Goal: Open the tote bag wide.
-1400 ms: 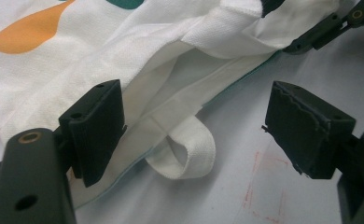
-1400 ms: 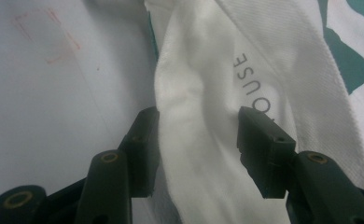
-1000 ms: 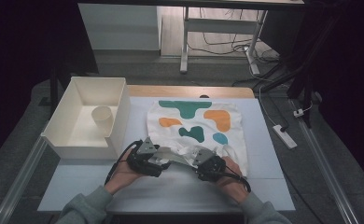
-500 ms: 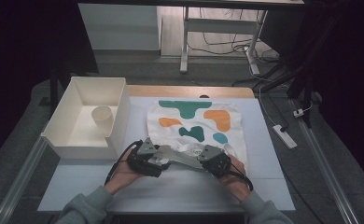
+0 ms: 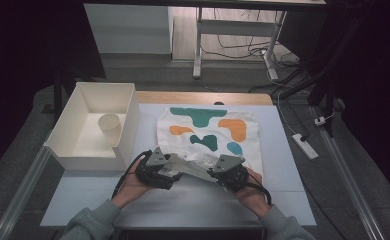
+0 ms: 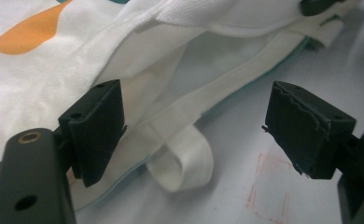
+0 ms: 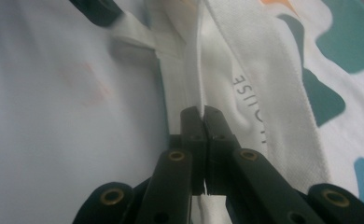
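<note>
1. The surface (image 5: 183,205), pale and rectangular with a wooden strip along its far edge, carried everything; faint reddish marks showed on it in both gripper views.
2. A white open box (image 5: 85,152) sat on the surface's left part, its right wall just beside the tote bag.
3. The tote bag (image 5: 243,150), white cloth printed with teal, orange and light-blue blobs, lay flat across the middle of the surface, its opening toward the person. Grey lettering ran along its hem in the right gripper view.
4. The person's sleeves and hands came in from the near edge, each hand holding a gripper at the bag's near end.
5. The left gripper (image 6: 194,126) stood released, its jaws wide apart: one jaw touched or lay just over the bag's edge, the other hung above bare surface.
6. The right gripper (image 7: 203,122) was clenched on a thin fold of the tote bag's white cloth, which rose straight out from between the closed jaws.
7. A paper cup (image 5: 109,129) stood upright inside the box, near its right wall.
8. A white handle loop (image 6: 182,161) curled on the surface between the left gripper's jaws, untouched by either.
</note>
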The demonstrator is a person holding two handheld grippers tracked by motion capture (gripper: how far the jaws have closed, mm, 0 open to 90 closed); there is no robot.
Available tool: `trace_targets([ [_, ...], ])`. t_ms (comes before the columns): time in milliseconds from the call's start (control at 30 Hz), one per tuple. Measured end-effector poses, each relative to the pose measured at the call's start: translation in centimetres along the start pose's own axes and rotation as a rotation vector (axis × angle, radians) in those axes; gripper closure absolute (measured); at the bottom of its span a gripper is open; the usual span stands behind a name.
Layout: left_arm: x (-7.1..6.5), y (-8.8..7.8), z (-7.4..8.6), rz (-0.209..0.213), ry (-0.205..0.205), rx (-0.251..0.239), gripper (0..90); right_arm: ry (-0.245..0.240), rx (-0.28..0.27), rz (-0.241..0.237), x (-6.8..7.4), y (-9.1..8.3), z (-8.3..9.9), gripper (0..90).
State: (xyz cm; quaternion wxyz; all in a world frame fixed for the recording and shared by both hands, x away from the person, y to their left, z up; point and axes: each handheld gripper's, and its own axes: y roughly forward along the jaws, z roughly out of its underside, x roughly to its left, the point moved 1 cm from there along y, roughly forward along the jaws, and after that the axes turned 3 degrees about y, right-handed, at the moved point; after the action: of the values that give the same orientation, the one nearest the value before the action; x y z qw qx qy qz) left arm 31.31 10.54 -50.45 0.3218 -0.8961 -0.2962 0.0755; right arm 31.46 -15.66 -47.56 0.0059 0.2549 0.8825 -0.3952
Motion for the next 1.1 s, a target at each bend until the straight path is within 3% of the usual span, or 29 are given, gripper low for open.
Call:
trace_targets([
  [33, 0.0, -0.1, 0.0, -0.003, 0.001, -0.001, 19.9, 0.005, -0.015, -0.027, 0.3, -0.4, -0.4, 88.8],
  [167, -0.2, -0.6, 0.0, -0.004, 0.004, -0.018, 19.9, 0.006, -0.043, -0.056, 0.5, -1.2, -1.2, 88.8],
  [300, -0.8, -1.2, -0.1, 0.001, 0.019, -0.033, 19.9, 0.019, -0.137, -0.094, 0.2, -3.7, -2.6, 88.8],
  [433, -1.0, -1.2, -0.2, 0.004, 0.024, -0.038, 20.1, 0.031, -0.173, -0.046, -0.7, -4.8, -2.9, 88.8],
  [467, -1.0, -1.1, -0.2, 0.005, 0.024, -0.036, 20.1, 0.057, -0.191, -0.011, -1.6, -4.9, -2.8, 88.8],
  [600, -0.9, -0.9, -0.2, 0.005, 0.022, -0.033, 20.2, 0.086, -0.191, 0.052, -3.4, -4.0, -2.3, 88.7],
  [1100, -0.9, -0.2, -0.7, 0.014, 0.027, -0.028, 20.4, 0.208, -0.156, 0.154, -9.4, -0.8, -1.1, 88.7],
])
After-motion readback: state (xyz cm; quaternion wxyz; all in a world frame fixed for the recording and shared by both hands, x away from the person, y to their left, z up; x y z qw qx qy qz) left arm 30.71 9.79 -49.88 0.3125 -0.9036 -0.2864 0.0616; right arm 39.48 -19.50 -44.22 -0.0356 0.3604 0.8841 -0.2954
